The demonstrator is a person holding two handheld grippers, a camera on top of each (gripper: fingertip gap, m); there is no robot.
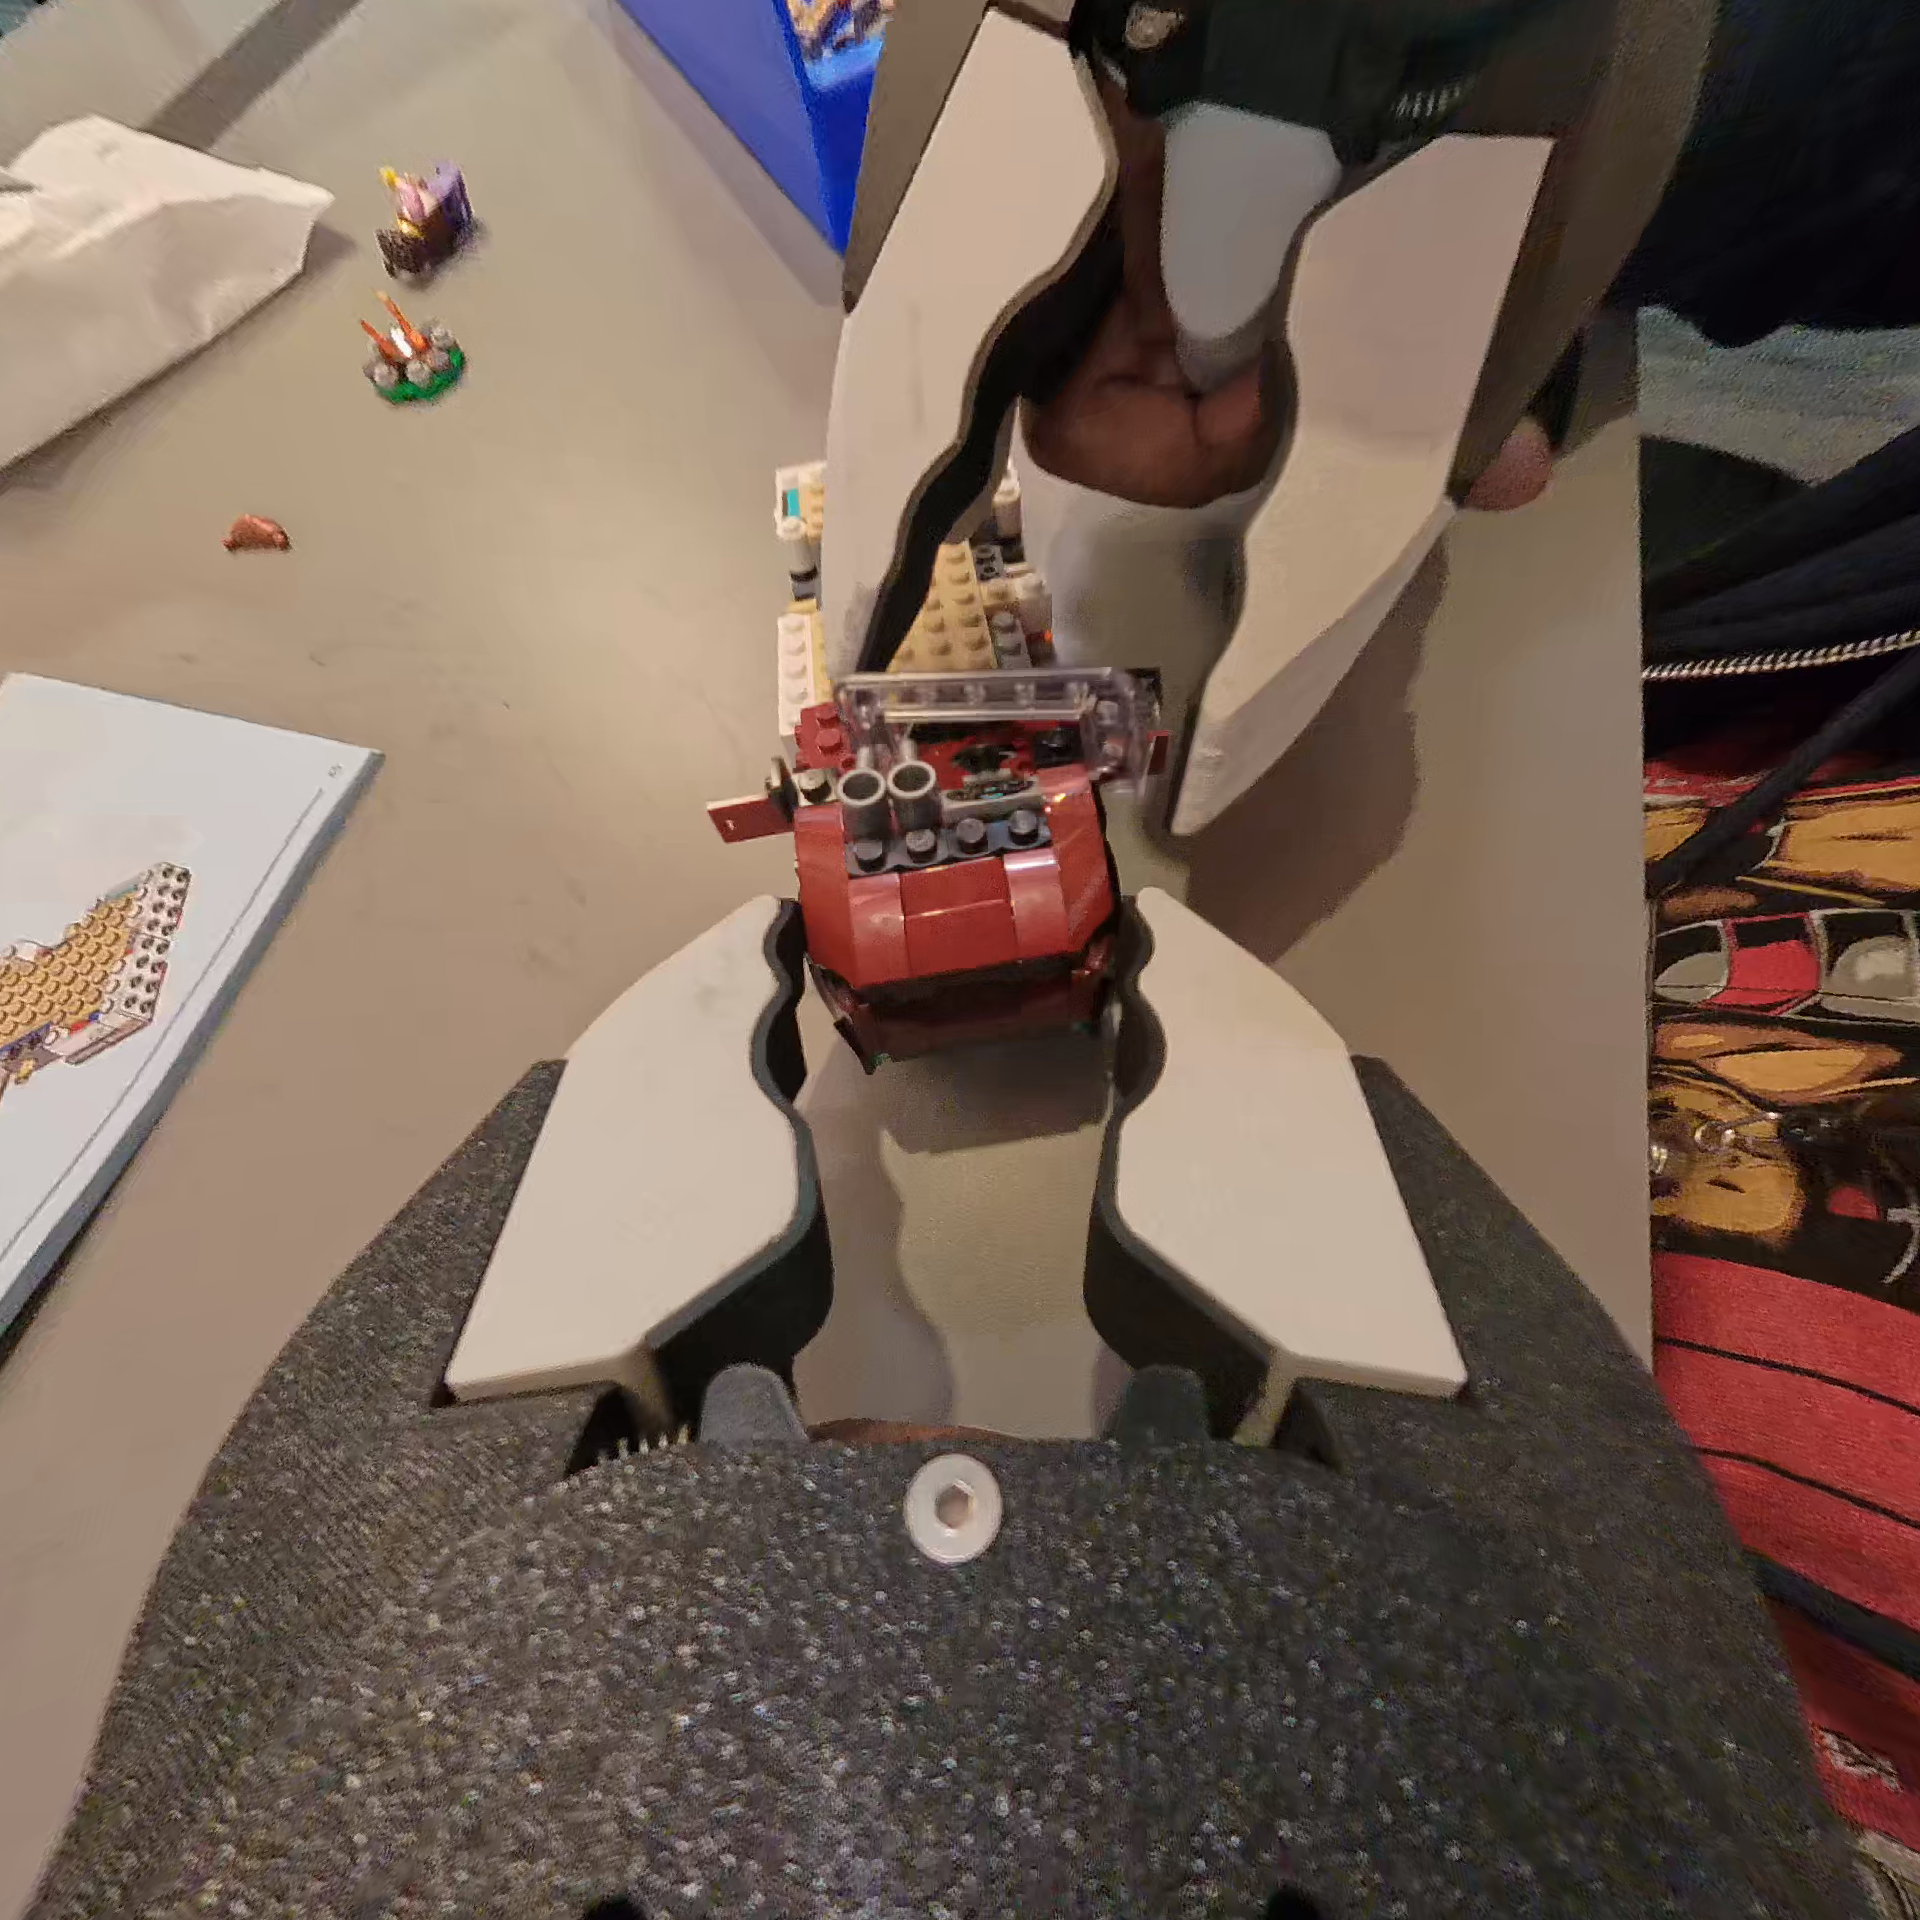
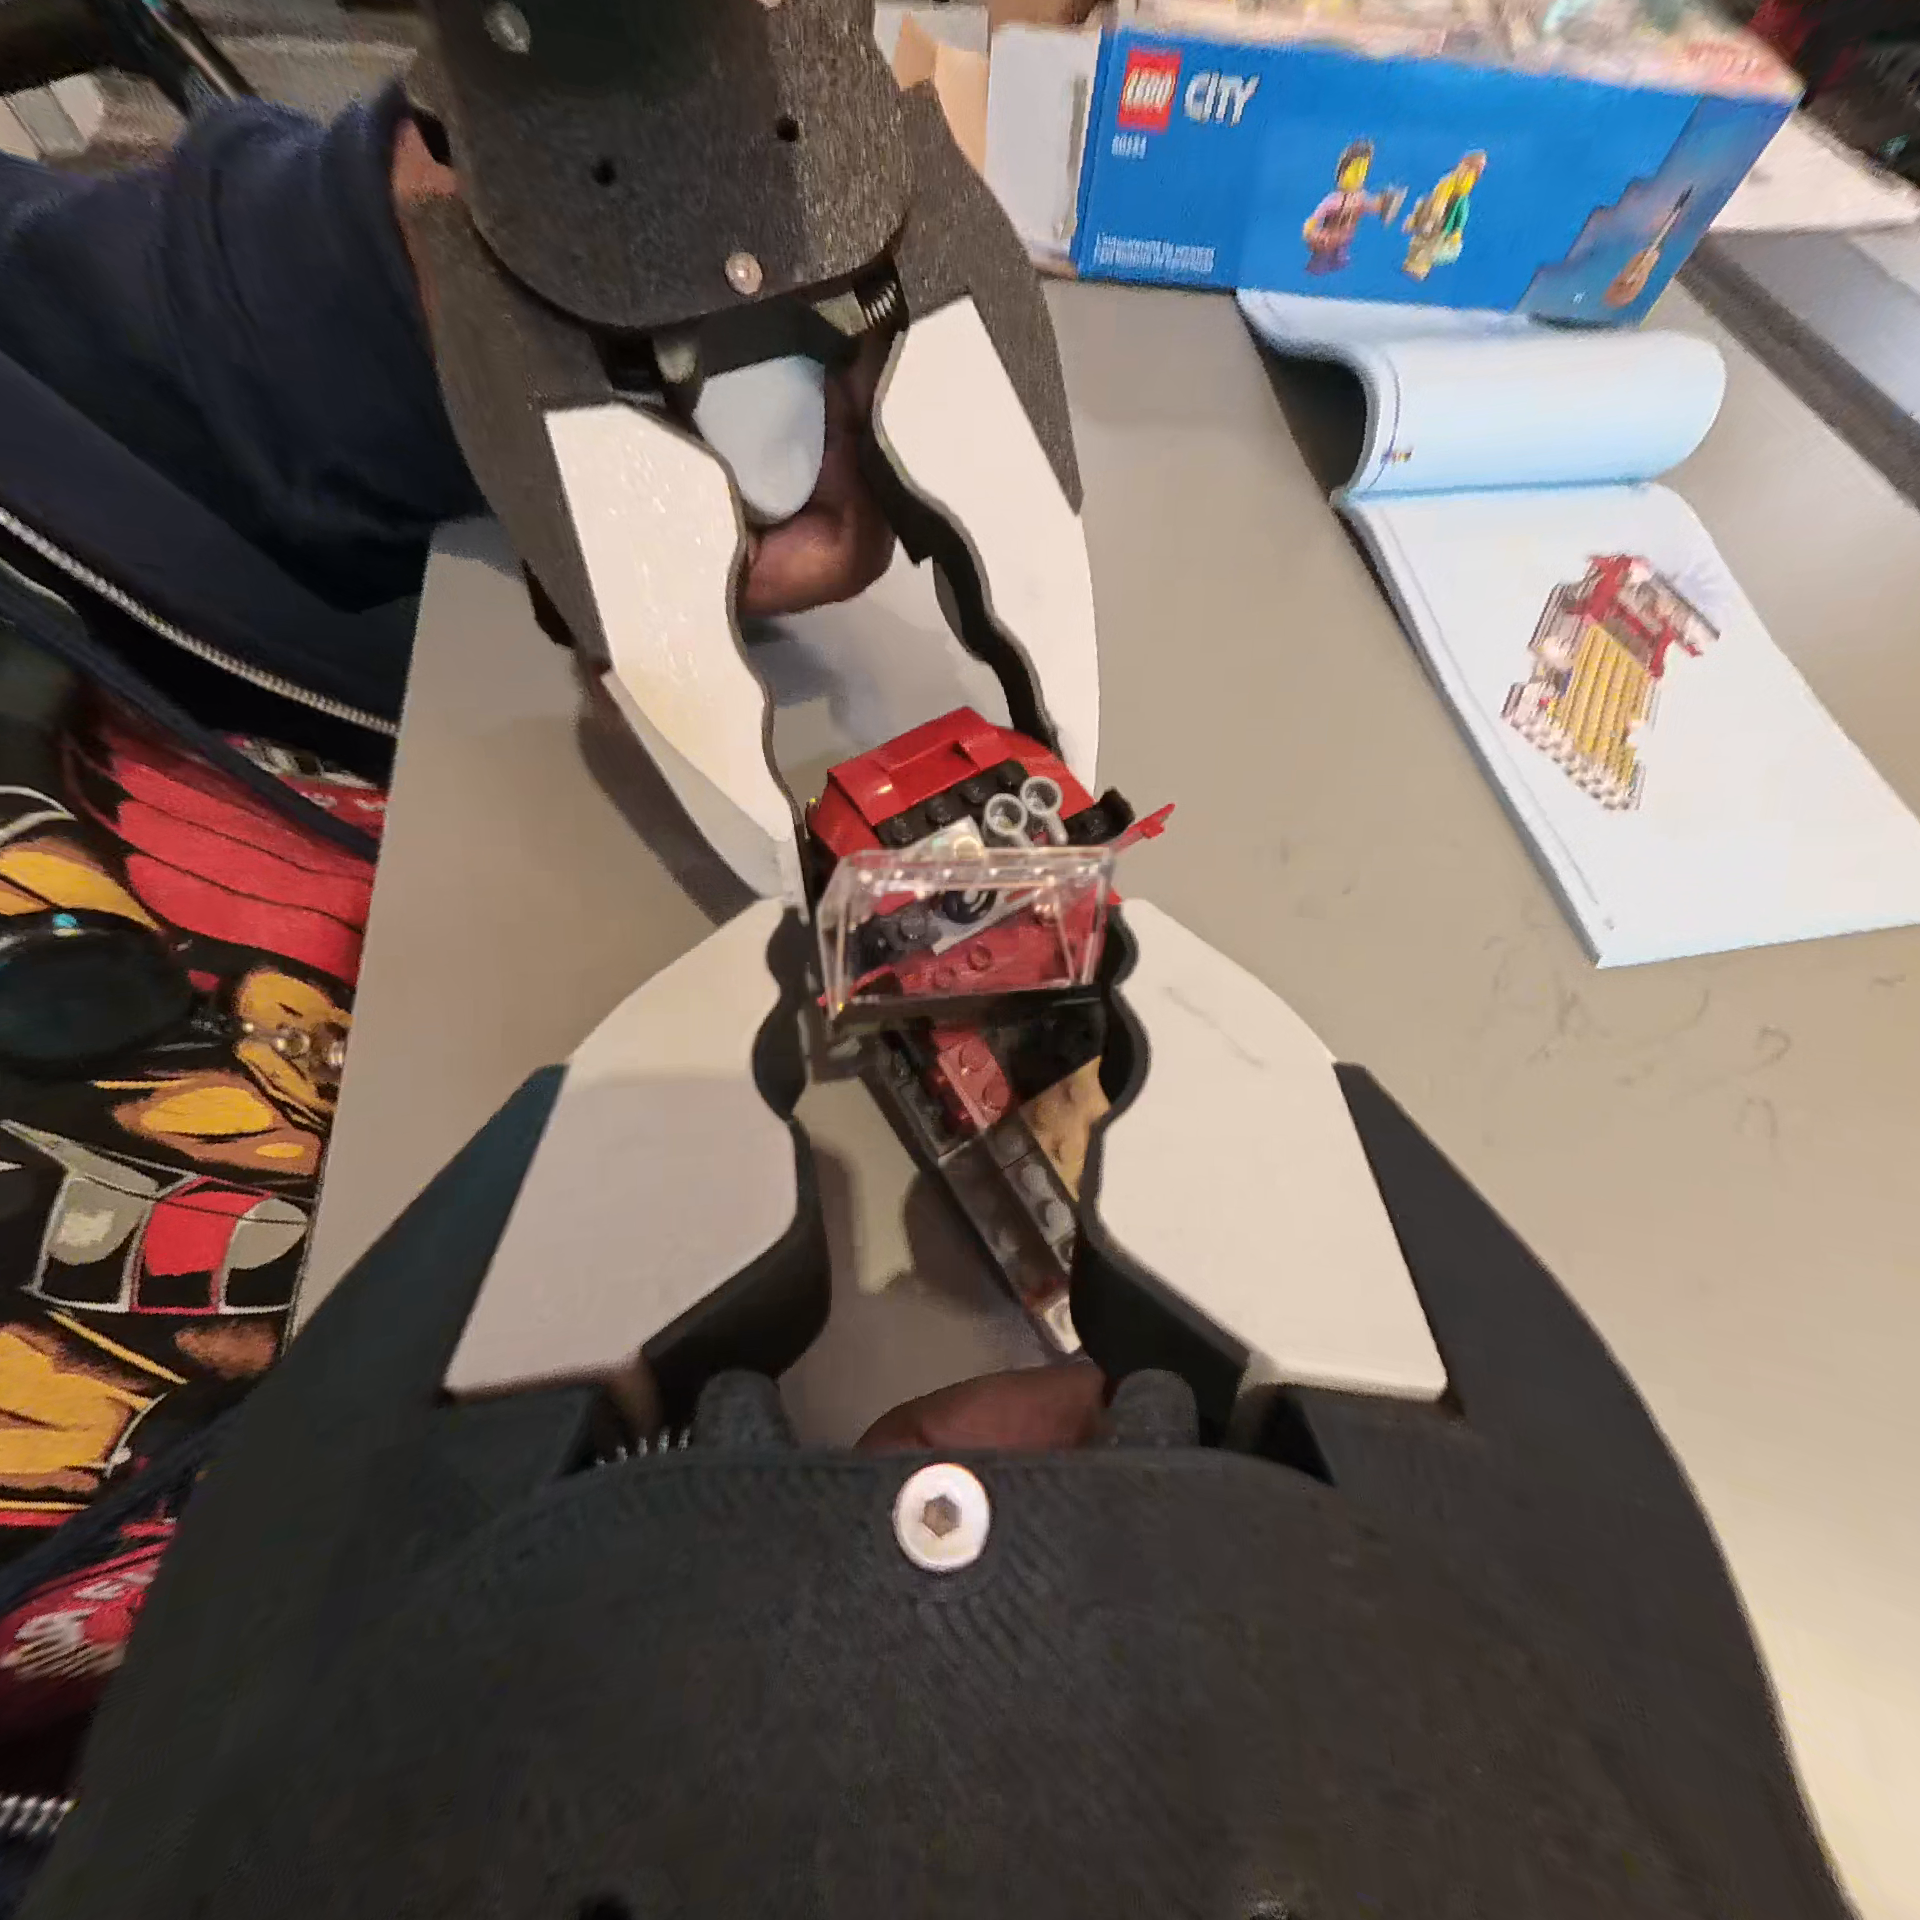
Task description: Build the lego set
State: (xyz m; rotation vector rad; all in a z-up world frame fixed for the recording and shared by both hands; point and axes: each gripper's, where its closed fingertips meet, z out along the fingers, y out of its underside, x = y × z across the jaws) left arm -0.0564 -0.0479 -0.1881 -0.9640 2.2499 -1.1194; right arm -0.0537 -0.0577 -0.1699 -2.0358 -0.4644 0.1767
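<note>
Your left gripper (image 1: 961, 961) clamps the dark red brick car (image 1: 956, 894) at its nose, just above the grey table (image 1: 520, 582). Your right gripper (image 2: 951, 961) closes around its clear windscreen (image 2: 966, 914) end.

On my feed the grey table (image 1: 520, 582) carries a blue toy box (image 2: 1403, 166) at the far edge, with an open instruction booklet (image 2: 1621, 665) just before it. I also see a crumpled white paper bag (image 1: 125, 270), two small brick builds (image 1: 416, 281) near it (both blurred), and a loose brown piece (image 1: 256, 533).
</note>
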